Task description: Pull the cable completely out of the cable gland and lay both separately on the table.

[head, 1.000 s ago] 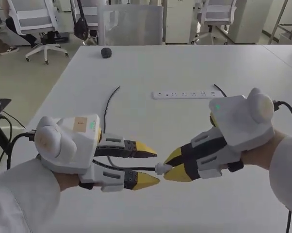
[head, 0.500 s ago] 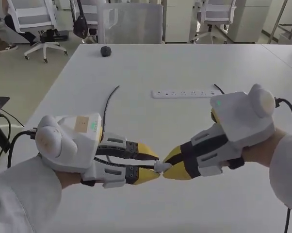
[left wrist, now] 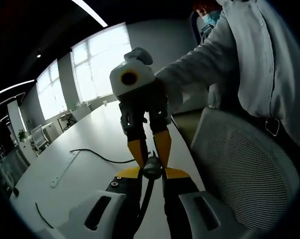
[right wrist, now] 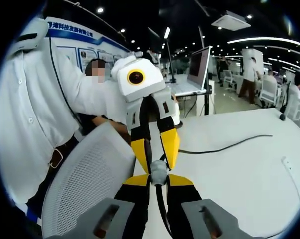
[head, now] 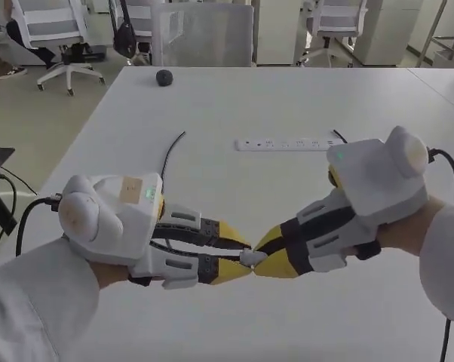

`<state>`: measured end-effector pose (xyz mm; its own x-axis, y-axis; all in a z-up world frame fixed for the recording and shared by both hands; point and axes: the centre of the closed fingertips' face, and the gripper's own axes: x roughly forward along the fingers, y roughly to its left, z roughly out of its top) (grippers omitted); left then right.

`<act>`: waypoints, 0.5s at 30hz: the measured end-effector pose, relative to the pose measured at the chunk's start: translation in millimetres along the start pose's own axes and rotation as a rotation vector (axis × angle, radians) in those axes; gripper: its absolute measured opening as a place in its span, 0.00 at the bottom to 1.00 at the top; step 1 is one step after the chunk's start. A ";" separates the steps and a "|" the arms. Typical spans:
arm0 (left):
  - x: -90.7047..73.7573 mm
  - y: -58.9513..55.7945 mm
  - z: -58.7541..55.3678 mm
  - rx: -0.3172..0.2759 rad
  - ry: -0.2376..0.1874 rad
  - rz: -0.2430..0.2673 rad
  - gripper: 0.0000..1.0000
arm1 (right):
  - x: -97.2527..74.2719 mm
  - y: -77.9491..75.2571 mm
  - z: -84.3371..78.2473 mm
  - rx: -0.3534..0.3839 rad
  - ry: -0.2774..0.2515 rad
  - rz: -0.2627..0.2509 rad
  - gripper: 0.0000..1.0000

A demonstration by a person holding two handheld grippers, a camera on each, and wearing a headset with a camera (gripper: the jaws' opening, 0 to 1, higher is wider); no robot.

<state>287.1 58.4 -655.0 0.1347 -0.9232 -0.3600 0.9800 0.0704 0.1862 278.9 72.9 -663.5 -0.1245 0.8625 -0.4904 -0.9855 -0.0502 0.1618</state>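
Note:
A small grey-white cable gland [head: 249, 259] hangs just above the white table [head: 234, 105], between the tips of both grippers. My right gripper [head: 259, 260] comes in from the right and is shut on the gland [right wrist: 159, 172]. From the left, my left gripper [head: 244, 256] is closed around the black cable [head: 167, 160] right beside the gland [left wrist: 152, 167]. The cable [left wrist: 144, 199] runs back between the left jaws and then curves away over the table. In the left gripper view the right gripper [left wrist: 151, 159] pinches the gland from above.
A white power strip [head: 291, 145] lies mid-table with a second black cord [head: 342, 139] at its right end. A dark round object [head: 164, 78] sits near the far edge. Office chairs stand beyond the table, and a mesh chair back [right wrist: 85, 174] is close to the person.
The left gripper's jaws have drawn together on the cable and it has edged right toward the gland. The right gripper has stayed on the gland.

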 end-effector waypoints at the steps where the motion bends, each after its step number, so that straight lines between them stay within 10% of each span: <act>1: 0.1 -0.4 -0.1 -0.003 0.002 -0.003 0.17 | 0.0 -0.1 -0.3 0.001 0.000 0.001 0.08; 15: -0.4 2.1 -0.3 0.039 0.028 -0.010 0.16 | -1.8 -1.7 1.0 -0.001 -0.012 -0.002 0.08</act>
<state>289.1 59.0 -654.8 0.1292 -0.9127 -0.3877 0.9750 0.0458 0.2173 280.9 71.9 -662.0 -0.1210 0.8687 -0.4802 -0.9859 -0.0490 0.1597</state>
